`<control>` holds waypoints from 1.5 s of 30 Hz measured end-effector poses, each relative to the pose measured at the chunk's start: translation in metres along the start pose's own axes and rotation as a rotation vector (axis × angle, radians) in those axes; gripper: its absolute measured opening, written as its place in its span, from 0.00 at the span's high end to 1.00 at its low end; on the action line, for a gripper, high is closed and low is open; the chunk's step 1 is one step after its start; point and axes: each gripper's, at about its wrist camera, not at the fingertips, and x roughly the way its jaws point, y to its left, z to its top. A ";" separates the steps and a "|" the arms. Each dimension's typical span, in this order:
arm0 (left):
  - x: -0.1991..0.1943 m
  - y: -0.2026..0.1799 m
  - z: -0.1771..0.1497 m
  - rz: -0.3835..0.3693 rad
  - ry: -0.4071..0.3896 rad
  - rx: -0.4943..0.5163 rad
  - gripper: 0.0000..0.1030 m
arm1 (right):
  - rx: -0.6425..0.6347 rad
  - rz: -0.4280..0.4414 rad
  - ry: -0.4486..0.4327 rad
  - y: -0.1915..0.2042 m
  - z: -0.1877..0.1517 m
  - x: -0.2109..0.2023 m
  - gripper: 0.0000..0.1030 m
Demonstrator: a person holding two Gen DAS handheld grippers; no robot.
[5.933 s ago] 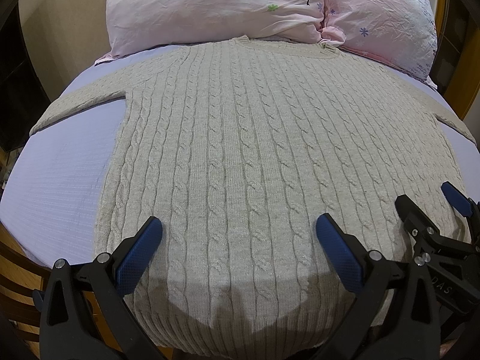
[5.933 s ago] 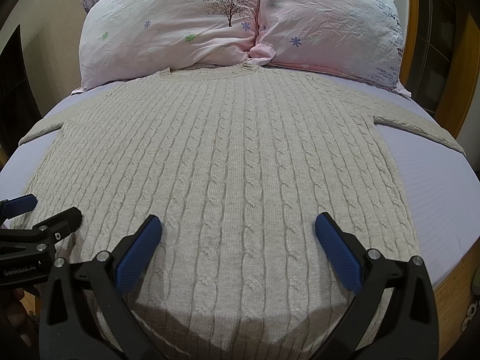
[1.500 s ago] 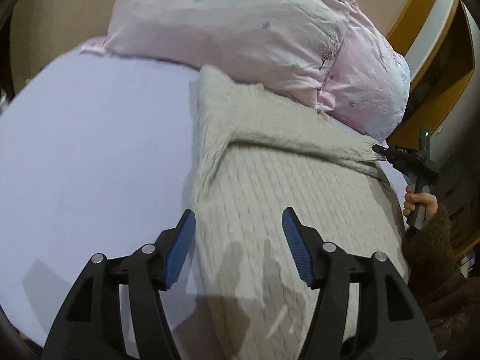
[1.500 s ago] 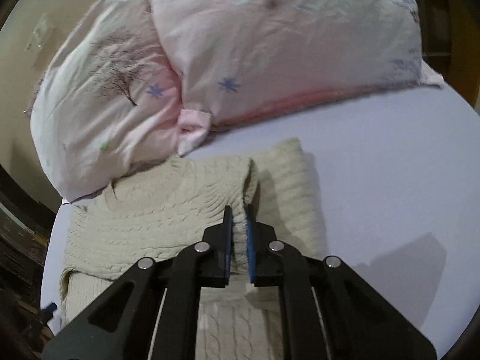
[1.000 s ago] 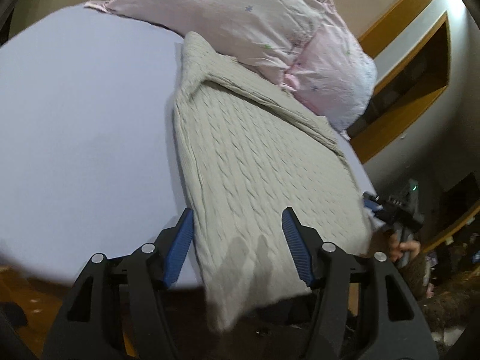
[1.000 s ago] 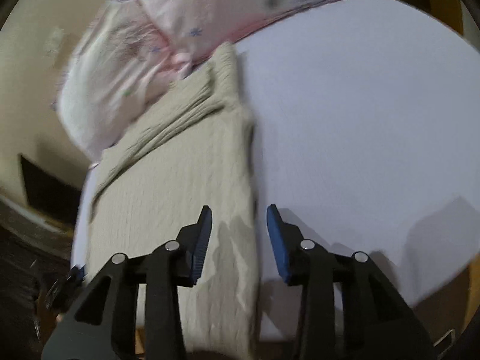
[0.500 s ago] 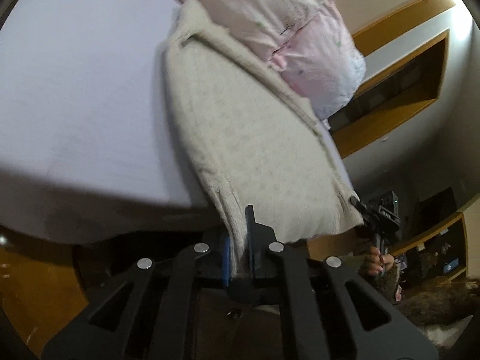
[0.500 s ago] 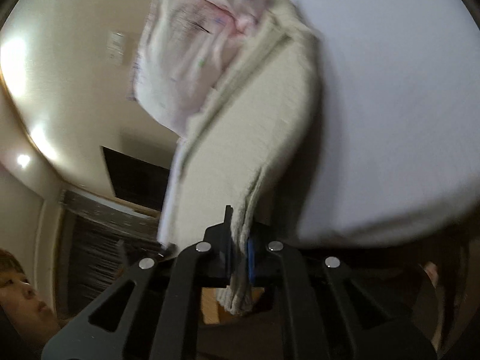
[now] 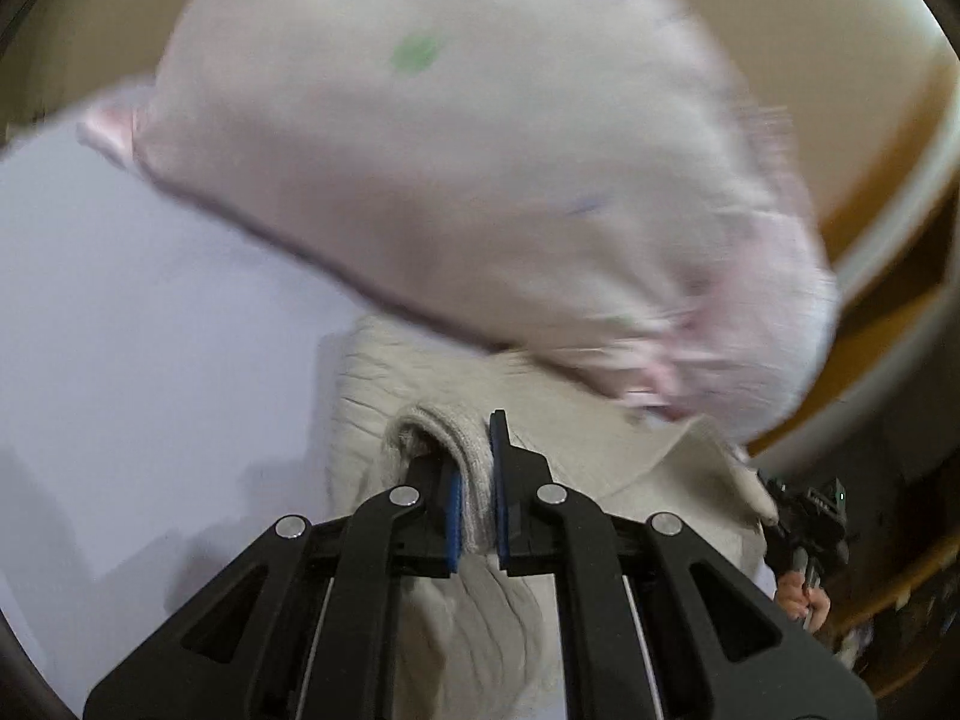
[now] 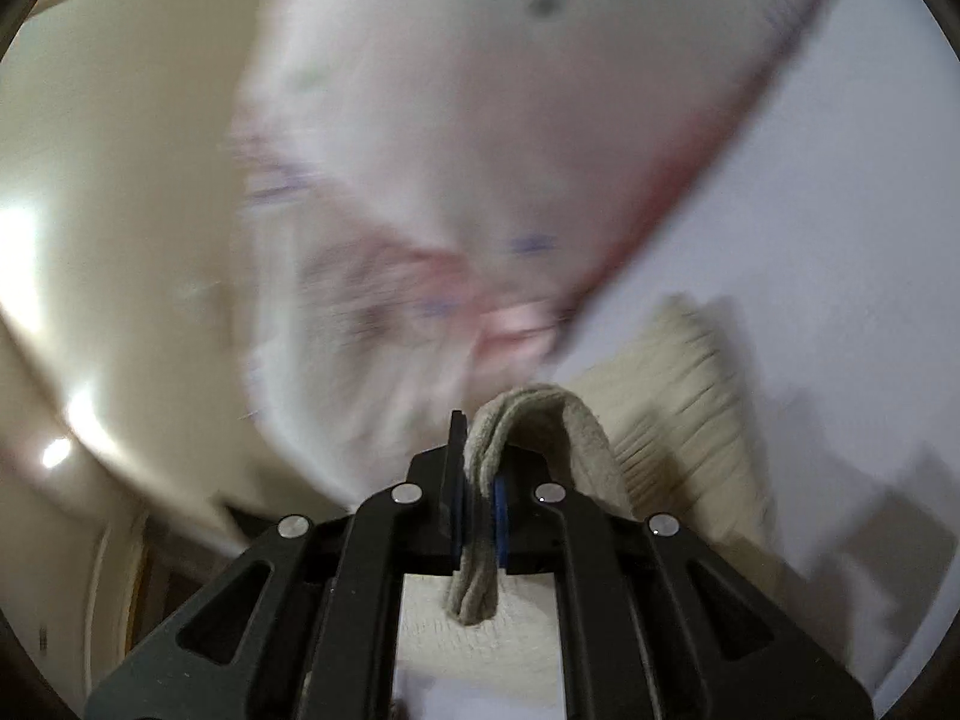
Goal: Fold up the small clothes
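A beige cable-knit sweater [image 9: 384, 396] lies on the lavender bed sheet [image 9: 150, 330], its sleeves folded in. My left gripper [image 9: 474, 486] is shut on the sweater's hem, which loops over the pads, close to the pillows. My right gripper [image 10: 477, 486] is shut on the other hem corner [image 10: 534, 414], with the sweater's upper part [image 10: 690, 396] lying just beyond. The right gripper also shows at the right edge of the left wrist view [image 9: 804, 516]. Both views are motion-blurred.
Two pink floral pillows [image 9: 456, 168] lie at the head of the bed, also in the right wrist view [image 10: 480, 150]. A wooden headboard [image 9: 900, 228] stands at the right. Bare sheet [image 10: 840, 240] spreads on both sides.
Both grippers closed on the sweater's bottom hem at the bed's edge and have carried it up toward the pillows, doubling the sweater over itself.
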 end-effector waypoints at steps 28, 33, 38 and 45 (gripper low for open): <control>-0.018 0.032 -0.039 -0.083 0.132 -0.090 0.35 | -0.070 0.176 -0.109 0.003 0.008 0.003 0.02; -0.003 0.046 -0.045 -0.139 0.177 -0.266 0.80 | -0.069 0.217 -0.062 0.008 0.008 0.009 0.02; -0.025 -0.005 -0.029 -0.240 0.103 -0.189 0.83 | -0.125 0.225 -0.073 0.020 0.012 -0.004 0.02; 0.035 -0.198 -0.047 -0.472 0.200 0.146 0.83 | -0.222 0.151 -0.203 0.031 0.025 -0.048 0.02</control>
